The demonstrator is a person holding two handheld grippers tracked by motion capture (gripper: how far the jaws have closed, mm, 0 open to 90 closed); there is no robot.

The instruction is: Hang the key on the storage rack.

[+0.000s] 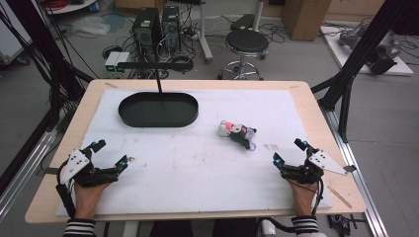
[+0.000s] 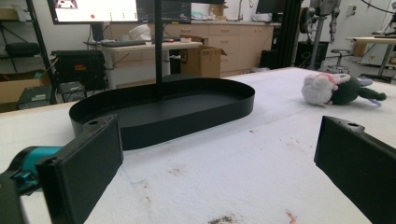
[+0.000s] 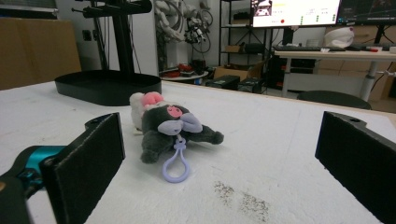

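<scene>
The small grey-and-white plush keychain toy (image 1: 237, 133) is lying right of centre on the white-covered desk (image 1: 197, 168); the right gripper (image 1: 289, 153), fingers apart, is facing it and should straddle its body squarely; the left gripper (image 1: 112, 153) is waiting with its fingers spread.

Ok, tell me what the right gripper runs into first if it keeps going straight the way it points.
Most likely the plush toy. In the right gripper view it lies on the white mat ahead of the open right gripper, a little left of centre, purple loop nearest. Depth is unclear; the left-hand jaw might just clip it.

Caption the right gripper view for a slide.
Open right tool faces a plush toy lying on the white mat, black tray behind.
</scene>
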